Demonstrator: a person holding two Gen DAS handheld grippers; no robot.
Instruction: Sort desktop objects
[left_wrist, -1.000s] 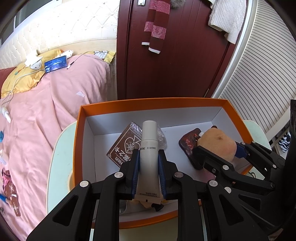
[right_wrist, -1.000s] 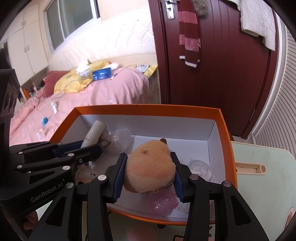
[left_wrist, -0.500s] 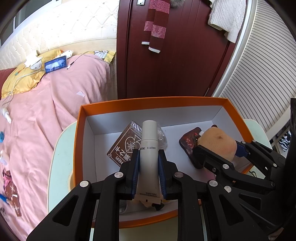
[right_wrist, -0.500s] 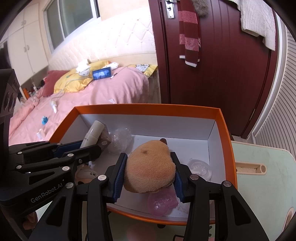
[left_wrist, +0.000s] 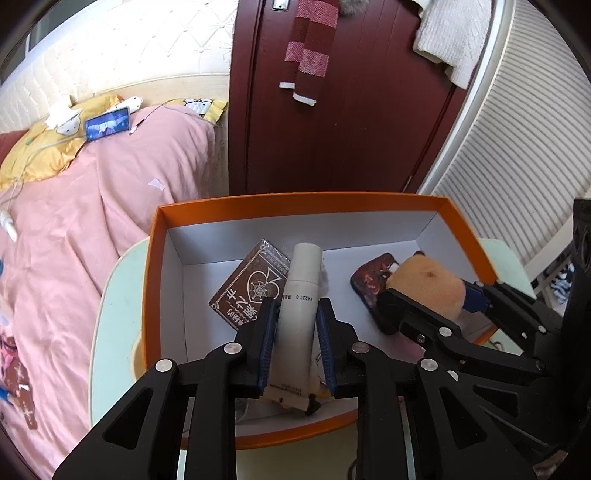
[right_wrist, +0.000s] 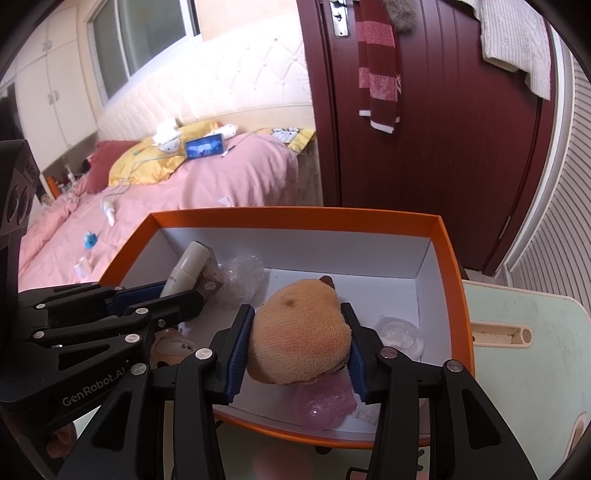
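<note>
Tube: one white squeeze tube, over the near middle of the orange box, cap pointing far, crimped end near.
Left wrist view, left gripper: clamped on the tube at mid-body, one blue pad on each side.
Tube handling: looks light and smooth, likely slippery, with a soft wall that gives under pressure; a hold on the stiffer shoulder below the cap looks safer than on the belly.
Box floor, left view: one dark card pack flat, left of the tube; one dark red phone case to the right.
Right wrist view, right gripper: closed on one tan plush toy, pads pressing into both flanks, above the box's near right part.
Plush handling: soft, light, squashy and not fragile; a grip across the widest part holds it well.
Box floor, right view: one crumpled clear wrap far left, one clear round lid right, one pink jelly piece near, under the toy.
Stage: both things are held over the box; going in or coming out, cannot tell.
</note>
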